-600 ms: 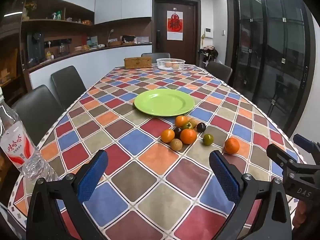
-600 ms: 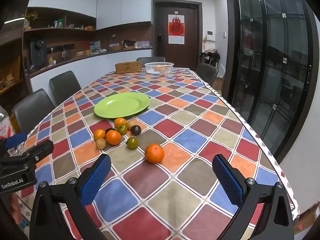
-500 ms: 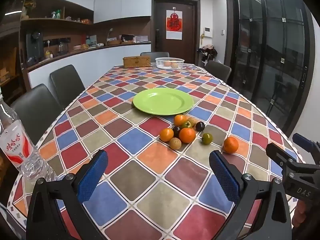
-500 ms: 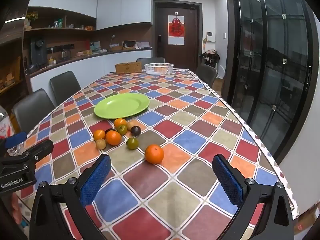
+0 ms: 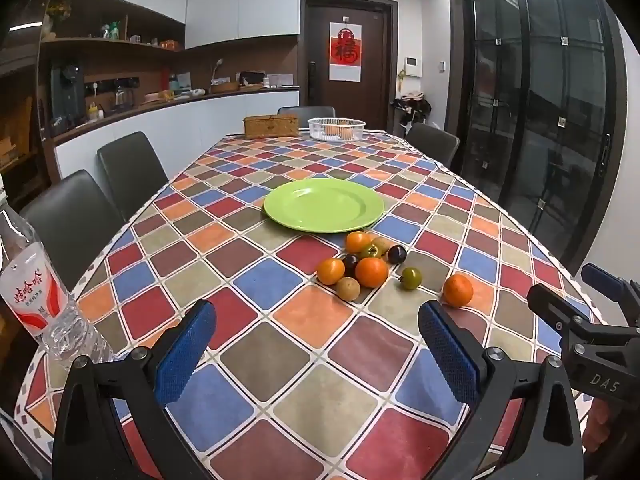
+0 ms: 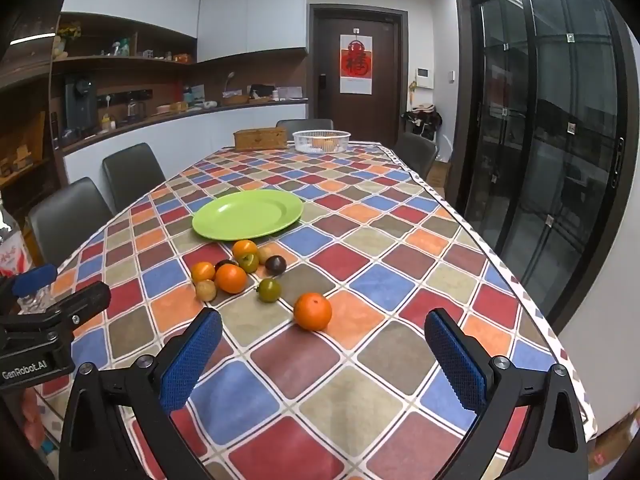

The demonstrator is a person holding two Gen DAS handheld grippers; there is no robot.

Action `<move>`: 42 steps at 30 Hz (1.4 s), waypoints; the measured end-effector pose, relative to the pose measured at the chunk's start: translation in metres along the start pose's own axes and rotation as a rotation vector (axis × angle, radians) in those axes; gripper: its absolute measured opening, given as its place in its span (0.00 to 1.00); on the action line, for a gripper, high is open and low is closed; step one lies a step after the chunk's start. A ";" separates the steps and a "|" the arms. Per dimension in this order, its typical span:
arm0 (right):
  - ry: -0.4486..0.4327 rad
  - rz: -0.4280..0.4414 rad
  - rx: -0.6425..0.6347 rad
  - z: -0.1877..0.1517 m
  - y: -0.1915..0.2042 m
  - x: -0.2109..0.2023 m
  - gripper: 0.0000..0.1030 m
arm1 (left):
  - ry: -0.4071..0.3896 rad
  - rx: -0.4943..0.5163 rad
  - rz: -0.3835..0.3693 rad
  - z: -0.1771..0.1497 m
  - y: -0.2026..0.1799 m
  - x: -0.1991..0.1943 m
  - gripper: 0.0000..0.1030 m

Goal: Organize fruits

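Bottle (image 5: 34,300), basket (image 5: 336,128), box (image 5: 271,126), chairs (image 5: 132,172)

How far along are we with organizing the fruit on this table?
Nothing looks done yet: the green plate is bare. Nothing is in hand either; the left gripper and right gripper are both open above the tablecloth. Left to do: the whole fruit cluster, the green tomato and the lone orange nearest the right gripper are all on the cloth beside the plate.
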State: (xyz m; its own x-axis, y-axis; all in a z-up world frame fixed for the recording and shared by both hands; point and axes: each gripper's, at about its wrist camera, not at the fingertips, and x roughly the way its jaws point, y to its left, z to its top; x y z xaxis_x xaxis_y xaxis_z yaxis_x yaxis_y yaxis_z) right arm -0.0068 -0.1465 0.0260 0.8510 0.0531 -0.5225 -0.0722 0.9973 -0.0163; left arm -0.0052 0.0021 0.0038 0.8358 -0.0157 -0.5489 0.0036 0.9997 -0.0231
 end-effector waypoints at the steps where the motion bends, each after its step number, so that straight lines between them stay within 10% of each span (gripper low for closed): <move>1: 0.000 0.000 0.001 0.000 0.000 0.000 0.99 | 0.000 -0.001 -0.003 0.000 0.000 0.000 1.00; 42: -0.008 -0.001 -0.005 0.003 0.002 -0.004 0.99 | -0.027 0.005 -0.005 0.004 -0.003 -0.007 1.00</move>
State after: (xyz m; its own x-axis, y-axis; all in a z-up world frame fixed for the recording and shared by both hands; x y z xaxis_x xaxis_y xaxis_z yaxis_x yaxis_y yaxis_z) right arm -0.0083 -0.1442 0.0306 0.8550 0.0528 -0.5160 -0.0740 0.9970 -0.0205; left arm -0.0086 -0.0006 0.0105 0.8502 -0.0205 -0.5260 0.0106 0.9997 -0.0219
